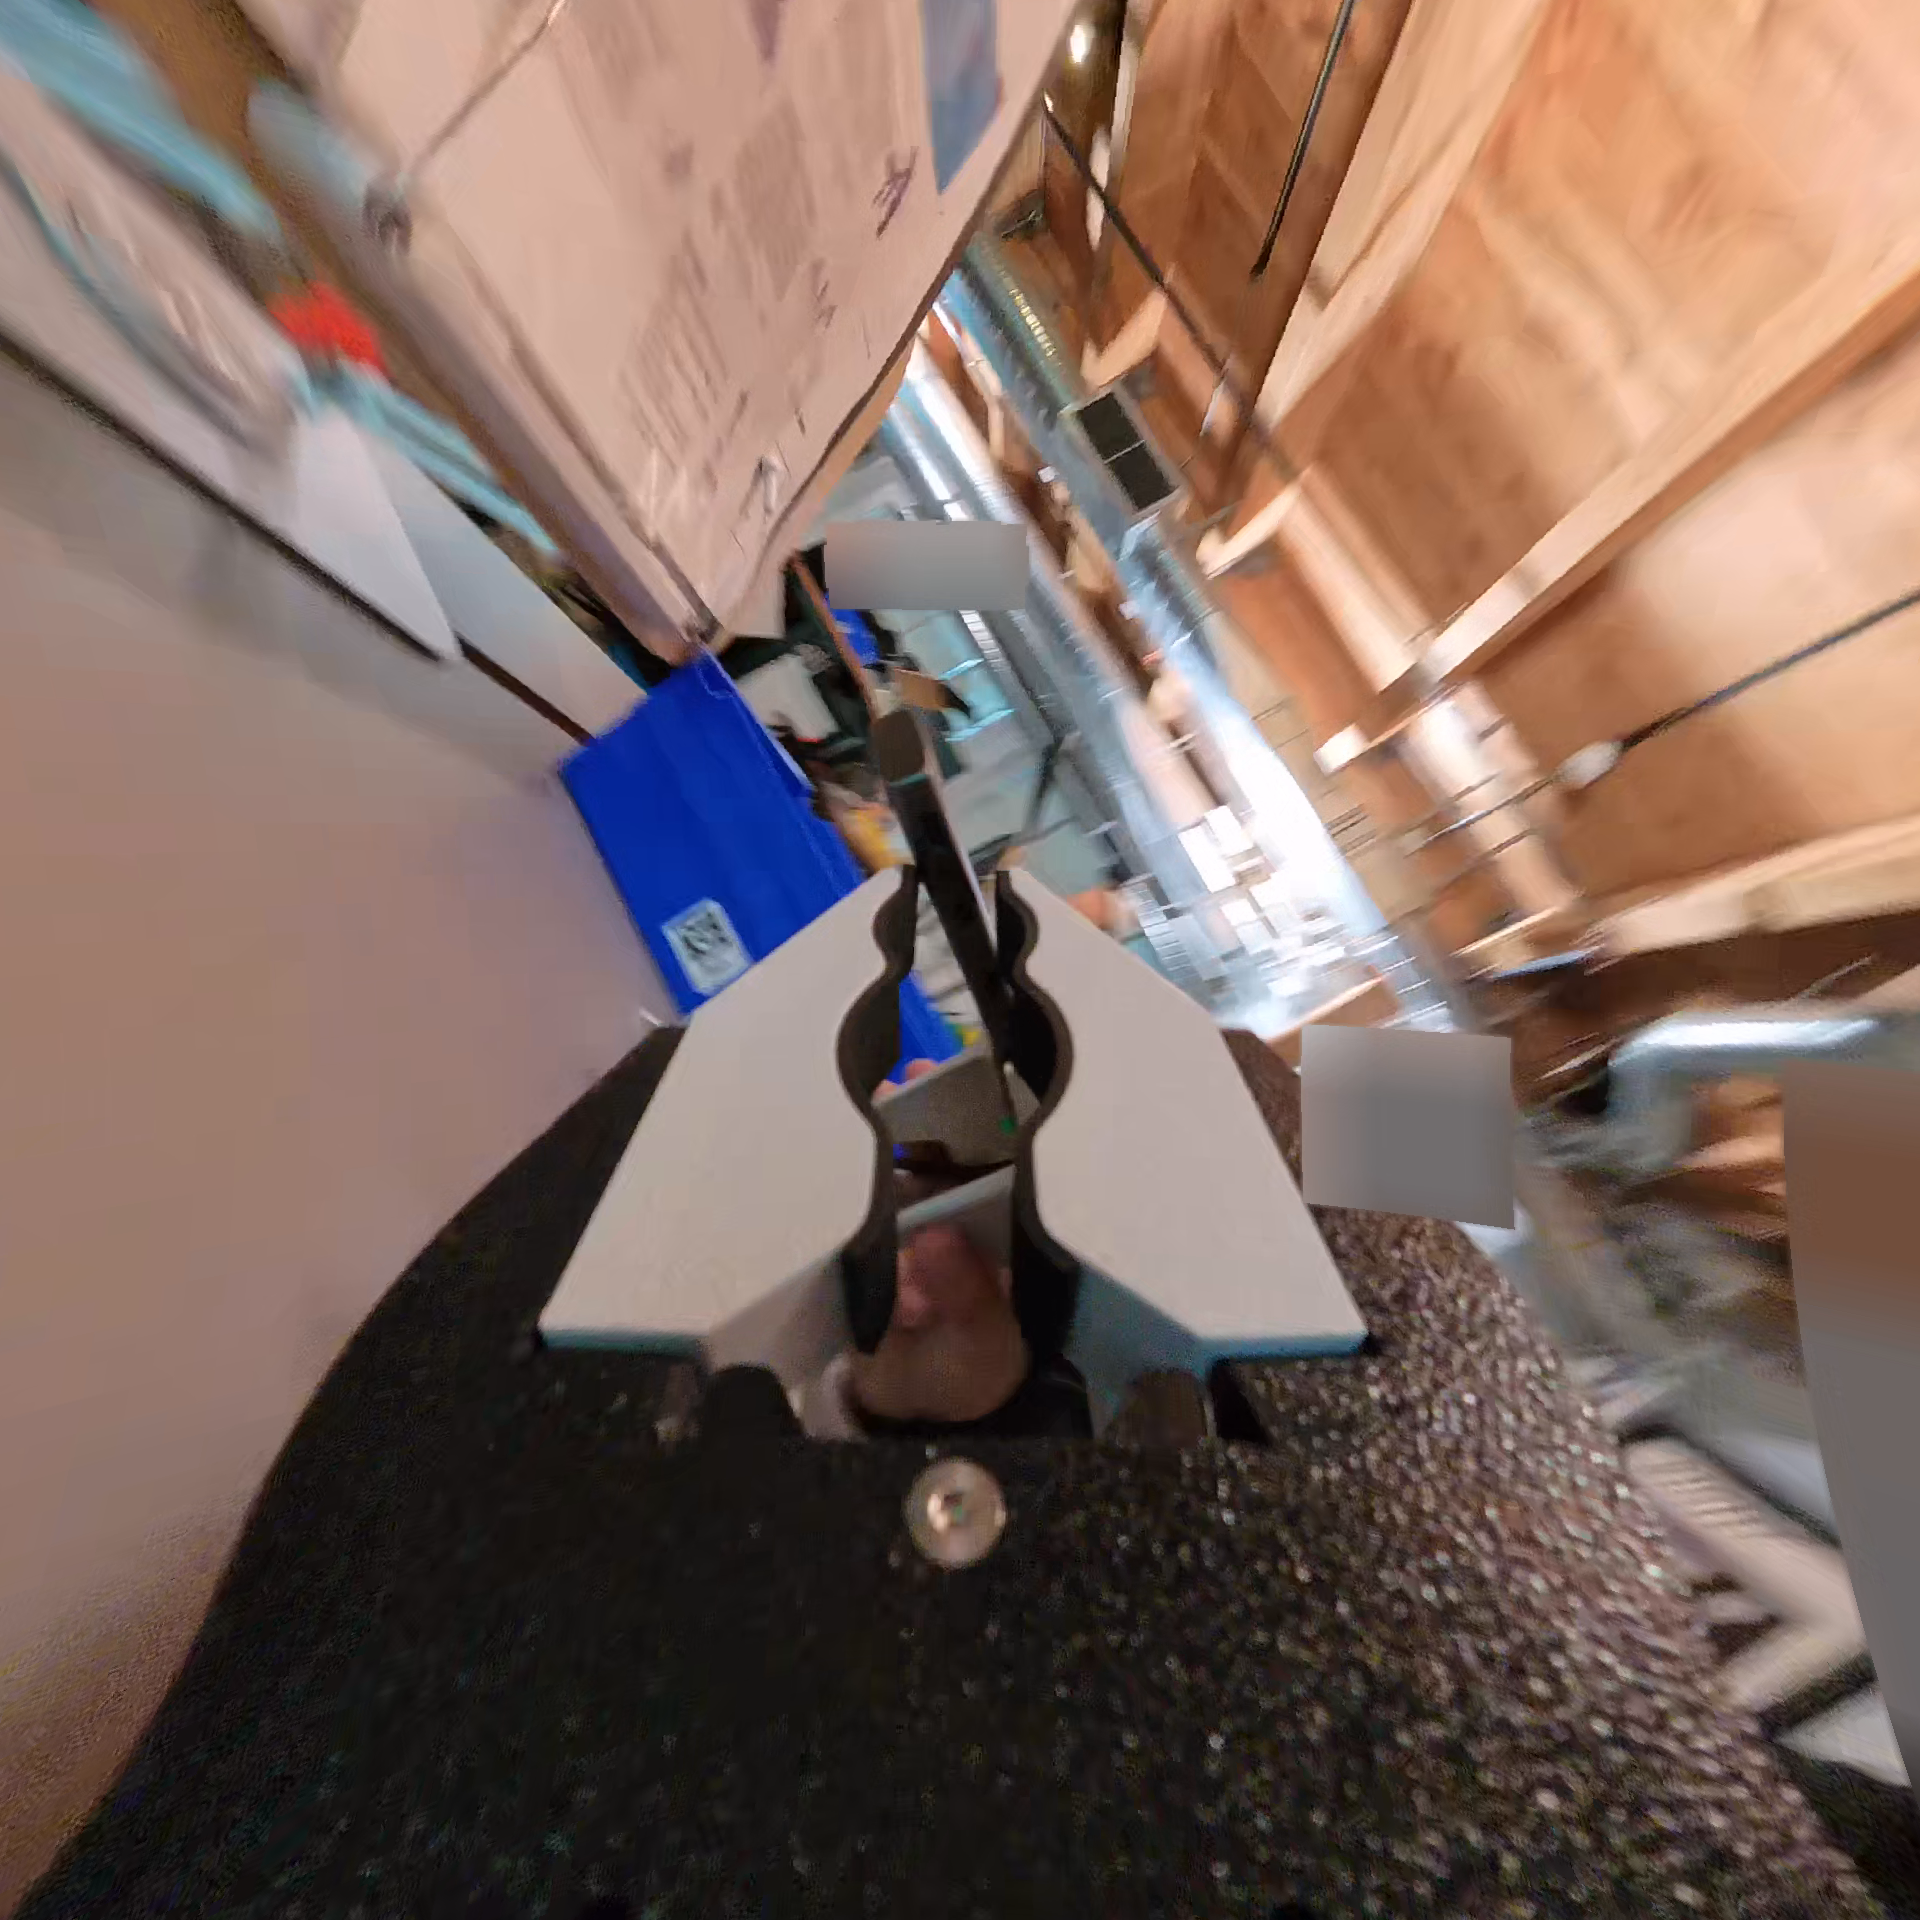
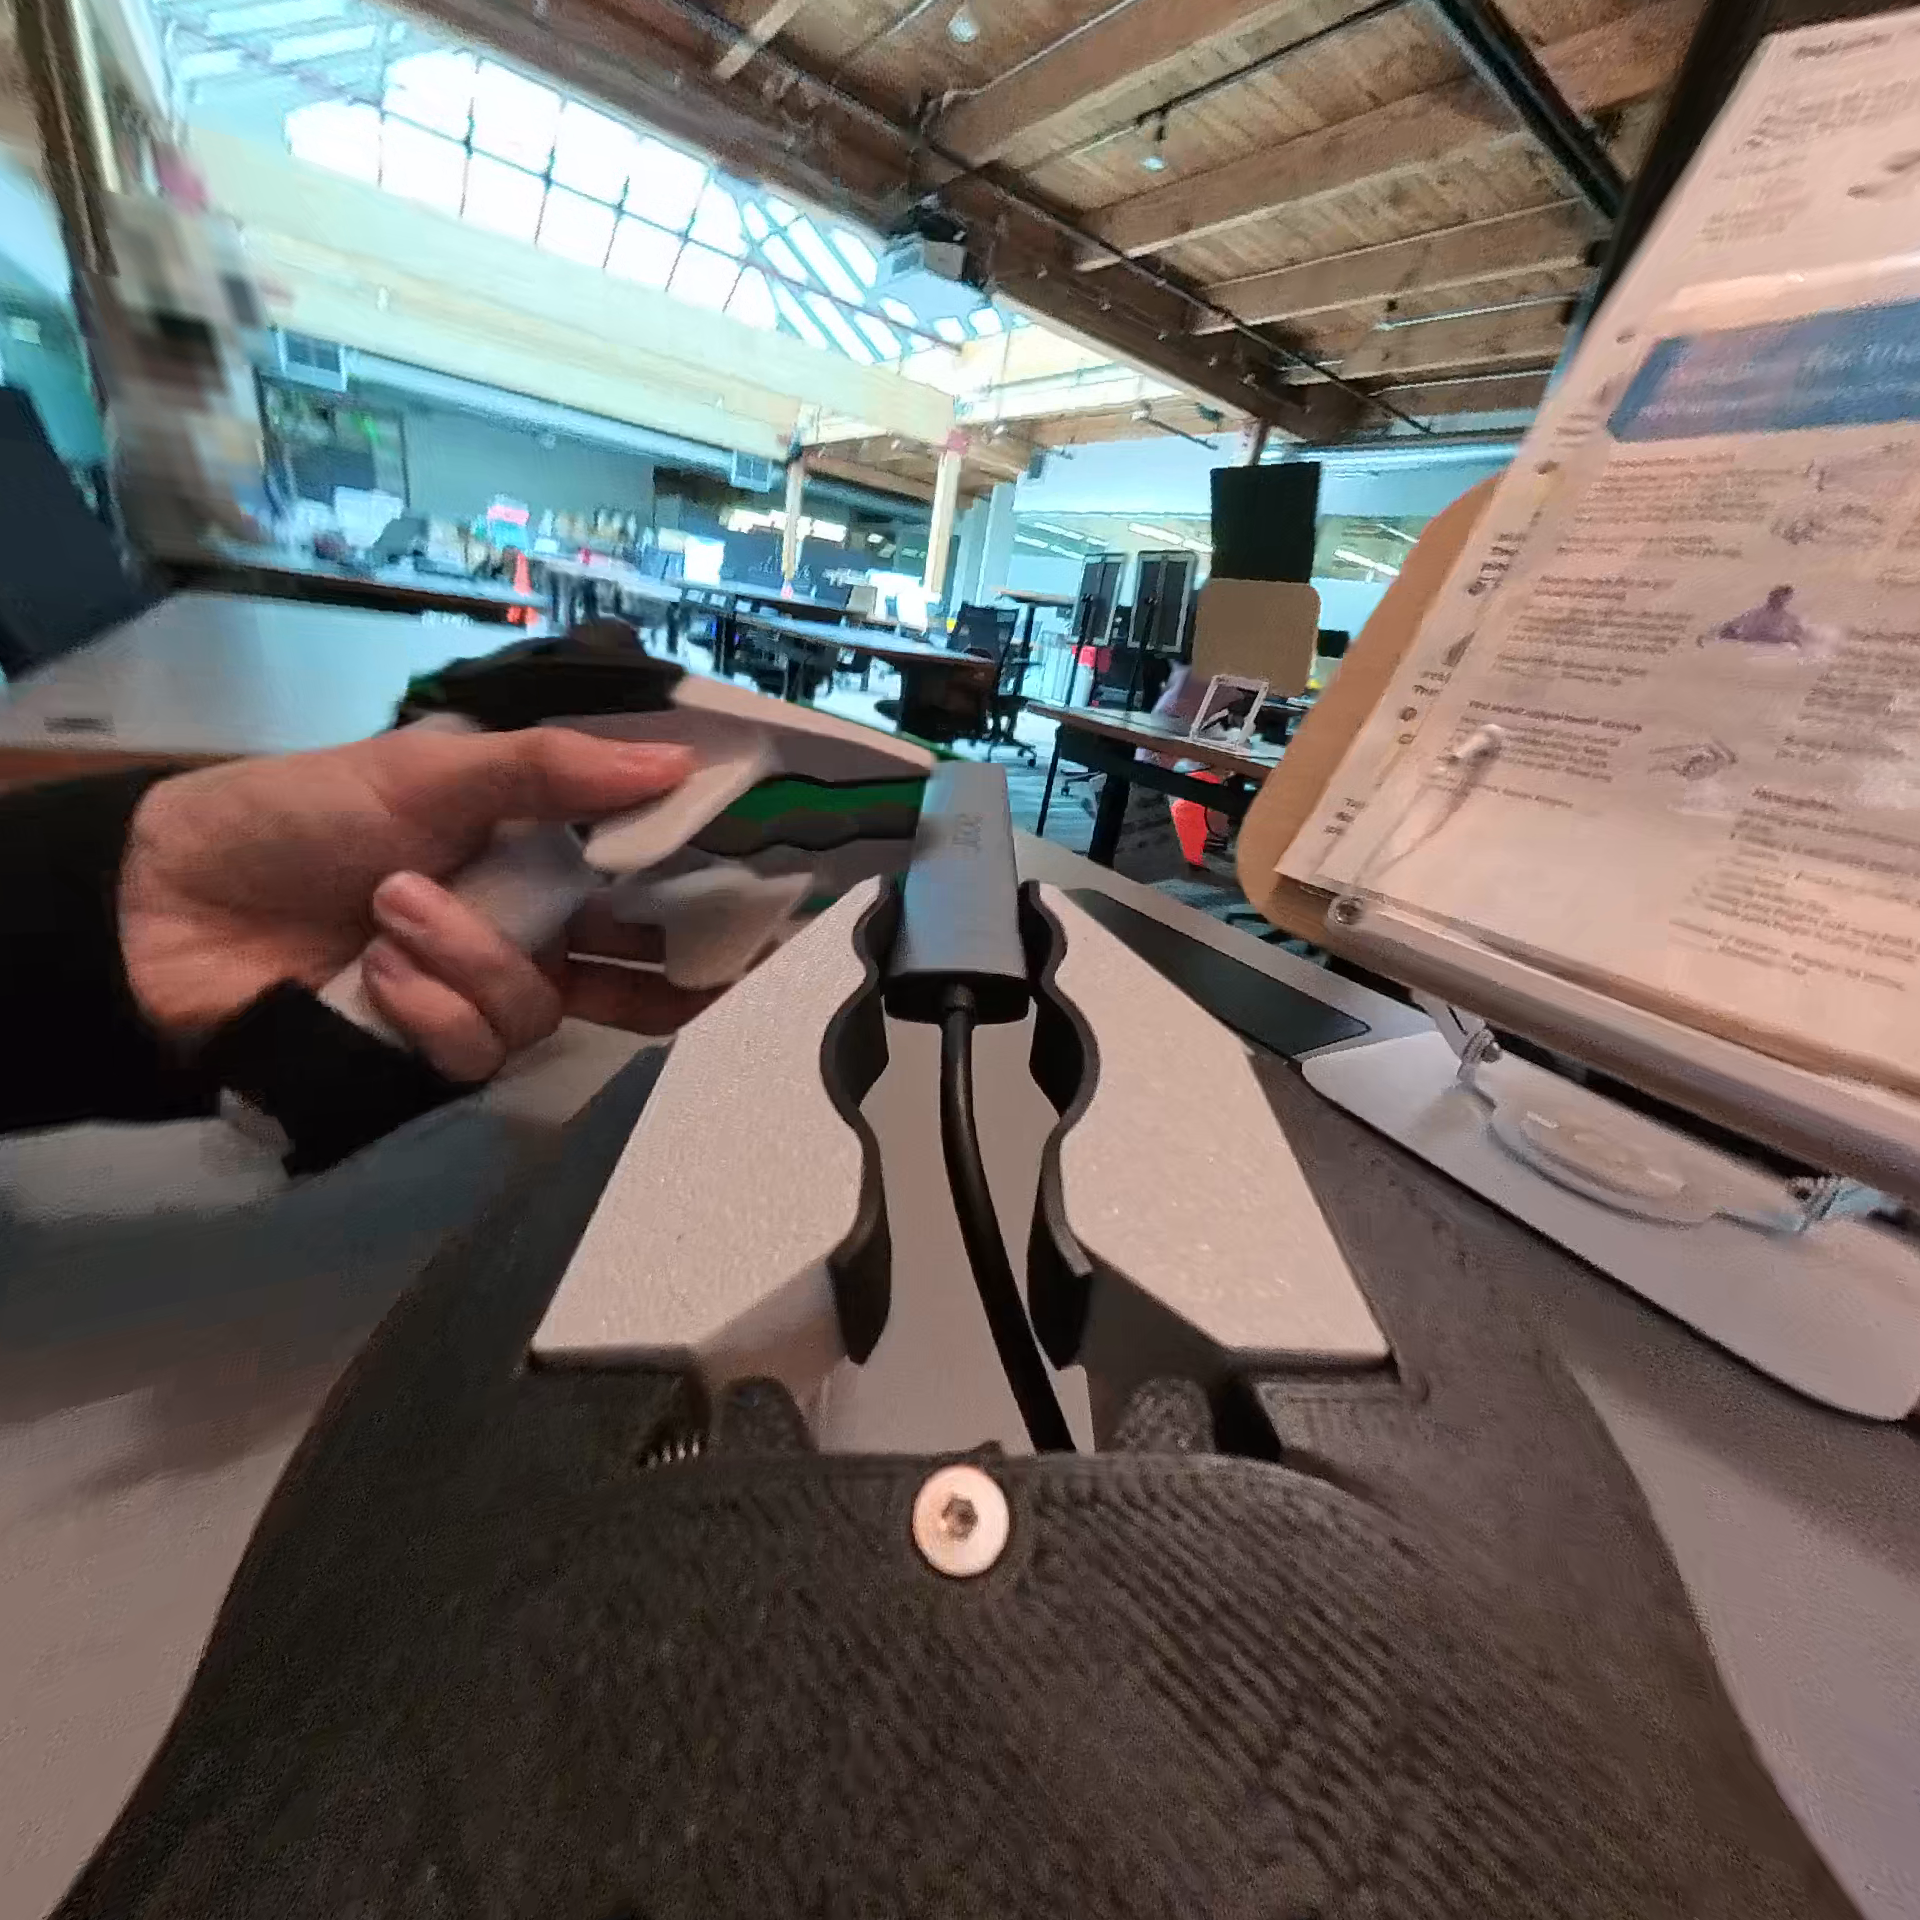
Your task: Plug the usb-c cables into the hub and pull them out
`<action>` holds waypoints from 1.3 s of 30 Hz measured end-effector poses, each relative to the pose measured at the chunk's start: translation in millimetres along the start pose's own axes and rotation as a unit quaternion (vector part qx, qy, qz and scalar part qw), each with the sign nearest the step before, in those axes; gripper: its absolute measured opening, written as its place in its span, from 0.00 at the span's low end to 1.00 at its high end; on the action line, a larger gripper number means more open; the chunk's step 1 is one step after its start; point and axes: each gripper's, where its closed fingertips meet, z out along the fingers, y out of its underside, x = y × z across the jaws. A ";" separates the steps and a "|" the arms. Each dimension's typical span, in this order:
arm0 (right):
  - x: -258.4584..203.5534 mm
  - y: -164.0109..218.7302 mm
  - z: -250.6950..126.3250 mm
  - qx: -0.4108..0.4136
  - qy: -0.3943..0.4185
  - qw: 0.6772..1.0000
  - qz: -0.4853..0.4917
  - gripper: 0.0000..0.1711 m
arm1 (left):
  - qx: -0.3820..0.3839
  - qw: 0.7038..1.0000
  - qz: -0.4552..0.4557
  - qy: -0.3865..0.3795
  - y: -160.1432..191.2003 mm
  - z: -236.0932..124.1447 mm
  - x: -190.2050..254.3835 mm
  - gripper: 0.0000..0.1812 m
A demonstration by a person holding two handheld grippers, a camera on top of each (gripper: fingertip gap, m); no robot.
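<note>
With your right gripper [image 2: 956, 914] clenched on the grey hub [image 2: 961, 894], held off the table just right of your left gripper [image 1: 951, 894], which pinches the black usb-c cable [image 1: 940, 883], steady the hub and align the plug before pushing.

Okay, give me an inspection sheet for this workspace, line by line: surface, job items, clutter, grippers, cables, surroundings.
Surface: pale tabletop, partly blurred.
Job's things: grey hub, held off the table.
Clutter: document stand with printed pages; blue box.
Grippers: right hand-held gripper shut on the hub; left hand-held gripper shut on a black cable.
Cables: hub's black lead runs back between the right fingers.
Surroundings: open office, desks, wooden ceiling.
</note>
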 end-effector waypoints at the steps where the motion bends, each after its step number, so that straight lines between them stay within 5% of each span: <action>1: 6.7 -0.8 -1.9 0.007 0.009 1.000 0.019 0.13 | -0.003 0.997 0.070 -0.026 -2.9 -1.3 2.6 0.09; 4: 30.0 -2.9 -12.0 0.029 0.041 0.996 0.069 0.13 | -0.012 0.949 0.285 -0.132 -16.3 -15.8 13.3 0.27; 8: 50.6 1.9 -21.0 0.038 0.077 0.991 0.098 0.13 | 0.009 0.859 0.452 -0.241 -51.9 -70.8 34.6 0.24; 12: 48.3 3.4 -17.0 0.031 0.072 0.993 0.089 0.13 | -0.012 0.744 0.516 -0.425 -140.0 -167.6 20.8 0.14; 14: 44.0 3.9 -14.1 0.028 0.065 0.994 0.082 0.13 | -0.086 0.723 0.485 -0.484 -171.5 -207.6 -10.0 0.14; 17: 36.1 4.4 -10.5 0.025 0.048 0.995 0.080 0.13 | -0.197 0.774 0.366 -0.477 -182.6 -234.8 -62.1 0.19; 19: 32.1 5.5 -9.6 0.022 0.041 0.996 0.079 0.13 | -0.213 0.816 0.308 -0.440 -186.5 -237.1 -83.1 0.19; 22: 28.2 6.8 -9.8 0.019 0.033 0.996 0.078 0.13 | -0.211 0.838 0.276 -0.421 -198.7 -241.9 -103.1 0.20; 29: 27.2 8.8 -8.6 0.017 0.024 0.996 0.083 0.13 | -0.233 0.844 0.260 -0.407 -201.7 -239.9 -130.1 0.23; 31: 25.5 9.1 -7.9 0.014 0.021 0.997 0.079 0.13 | -0.236 0.849 0.244 -0.405 -201.1 -238.9 -134.1 0.16; 32: 25.4 9.0 -7.8 0.014 0.022 0.997 0.076 0.13 | -0.232 0.853 0.244 -0.398 -202.2 -236.3 -132.3 0.03; 39: 32.2 5.1 -10.9 0.020 0.039 0.997 0.071 0.13 | -0.154 0.865 0.349 -0.326 -229.4 -207.3 -54.9 0.01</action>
